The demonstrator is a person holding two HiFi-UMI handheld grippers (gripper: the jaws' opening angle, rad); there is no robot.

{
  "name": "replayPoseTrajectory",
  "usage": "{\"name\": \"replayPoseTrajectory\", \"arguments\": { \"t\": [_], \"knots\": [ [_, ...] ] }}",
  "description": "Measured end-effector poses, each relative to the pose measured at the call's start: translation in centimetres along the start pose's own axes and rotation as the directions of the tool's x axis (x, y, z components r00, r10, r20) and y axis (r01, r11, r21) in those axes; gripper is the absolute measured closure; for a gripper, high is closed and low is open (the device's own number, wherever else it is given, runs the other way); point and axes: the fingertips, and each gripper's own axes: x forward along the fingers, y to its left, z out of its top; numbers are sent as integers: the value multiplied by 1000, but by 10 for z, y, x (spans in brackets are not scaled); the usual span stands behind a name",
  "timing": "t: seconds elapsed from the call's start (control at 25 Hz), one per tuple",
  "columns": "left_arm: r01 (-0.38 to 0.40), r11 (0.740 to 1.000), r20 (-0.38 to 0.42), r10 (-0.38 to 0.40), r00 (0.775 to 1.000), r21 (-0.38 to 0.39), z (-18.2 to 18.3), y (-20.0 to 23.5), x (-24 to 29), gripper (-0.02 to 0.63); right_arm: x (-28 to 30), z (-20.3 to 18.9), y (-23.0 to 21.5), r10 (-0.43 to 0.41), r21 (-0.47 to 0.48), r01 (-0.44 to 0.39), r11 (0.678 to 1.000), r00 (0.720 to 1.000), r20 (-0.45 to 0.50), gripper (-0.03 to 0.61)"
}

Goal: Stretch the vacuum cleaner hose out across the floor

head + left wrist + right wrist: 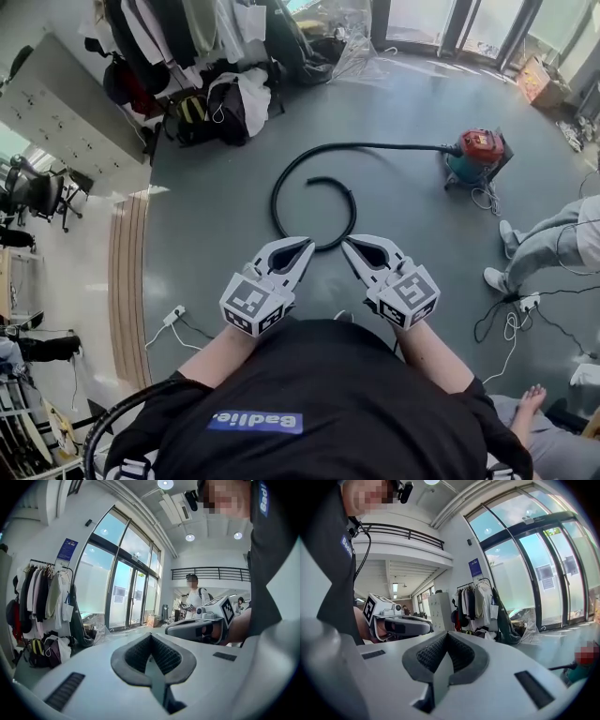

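Beyond both gripper tips: black ribbed vacuum hose (274, 197) lies curled in a loop on the grey floor (206, 225), well apart from the jaws; one end runs to the red-and-teal canister vacuum (478, 152).
Left gripper (306, 246): jaws pressed together, nothing between them.
Right gripper (349, 246): likewise closed and empty.
Free end (312, 180): tucked inside the loop.
Doing it well: I'd open the jaws first, pinch near that end, then draw it away from the canister, low and steady.
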Motion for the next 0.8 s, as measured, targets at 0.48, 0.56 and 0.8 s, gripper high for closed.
{"name": "replayPoseTrajectory", "arguments": {
  "t": [0.48,0.56,0.8],
  "knots": [
    [-66,998,8,67,998,-14,-10,36,-5,606,32,-13,-13,39,4,-39,999,998,-48,574],
    [-59,998,17,60,998,-21,-11,59,-6,606,51,-14,-15,26,4,-26,1000,998,-65,574],
    [-17,999,30,18,999,-37,-8,141,4,606,120,-12,-36,-24,19,26,999,993,-119,574]
  ]
}}
